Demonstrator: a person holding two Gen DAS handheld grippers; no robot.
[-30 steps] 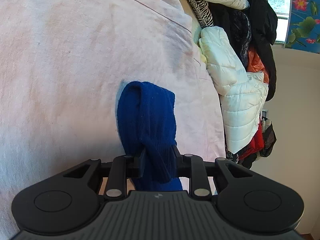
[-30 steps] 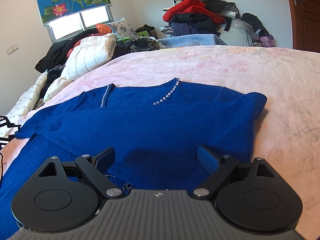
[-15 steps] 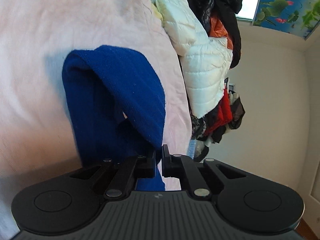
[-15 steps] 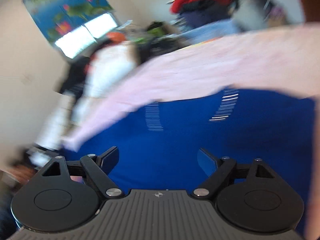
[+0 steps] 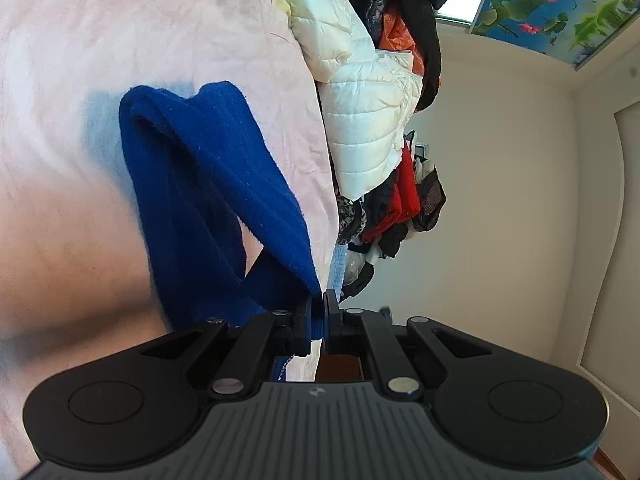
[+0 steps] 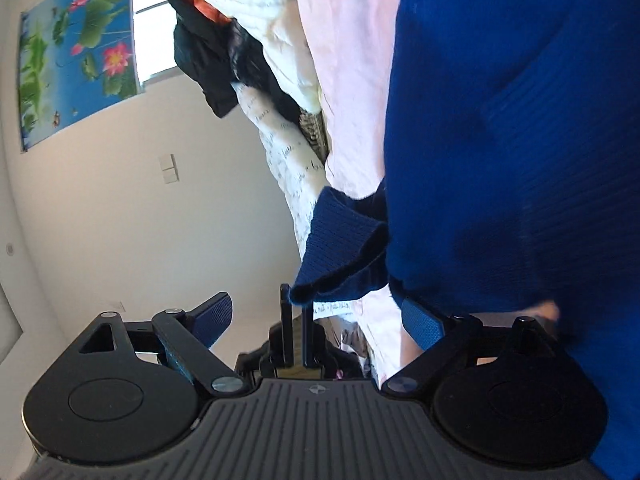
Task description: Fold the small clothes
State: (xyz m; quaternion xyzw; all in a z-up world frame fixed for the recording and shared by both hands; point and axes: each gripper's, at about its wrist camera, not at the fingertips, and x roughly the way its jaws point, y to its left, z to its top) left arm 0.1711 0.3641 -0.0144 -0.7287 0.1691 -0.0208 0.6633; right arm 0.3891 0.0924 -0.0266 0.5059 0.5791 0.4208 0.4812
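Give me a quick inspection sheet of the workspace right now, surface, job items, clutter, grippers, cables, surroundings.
Surface: pink bedsheet, wrinkled, faintly stained.
Job's things: blue sweater lying on the sheet; its sleeve cuff lifted off it.
Clutter: white puffer jacket, black, orange and red clothes piled along the bed's far edge.
Grippers: left gripper shut on the cuff's edge; right gripper open, its jaws opening, nothing pressed between the pads.
Cables: nothing seen.
Surroundings: lotus-print blind over a window, white wall, wall switch.

Clothes pile (image 5: 372,120) walls one bed edge (white jacket foremost); pink bedspread (image 5: 100,60) elsewhere bare.
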